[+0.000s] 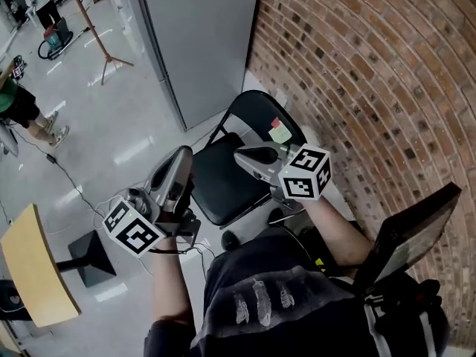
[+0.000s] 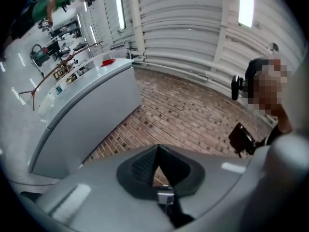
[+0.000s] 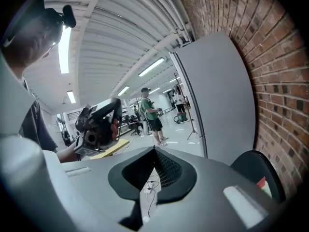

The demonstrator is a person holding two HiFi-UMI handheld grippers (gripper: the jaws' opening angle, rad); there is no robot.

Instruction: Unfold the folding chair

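The black metal folding chair (image 1: 223, 181) has seat edges hidden behind the left tool (image 1: 181, 155) and right tool (image 1: 242, 155), its legs mostly unseen beneath.

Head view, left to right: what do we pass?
Wooden tabletop → left tool → chair seat → right tool → brick wall.

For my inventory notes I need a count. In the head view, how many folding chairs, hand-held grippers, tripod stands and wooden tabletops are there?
Folding chair: 1
Grippers: 2, the left gripper and the right gripper
Tripod stand: 1
Wooden tabletop: 1
Total: 5
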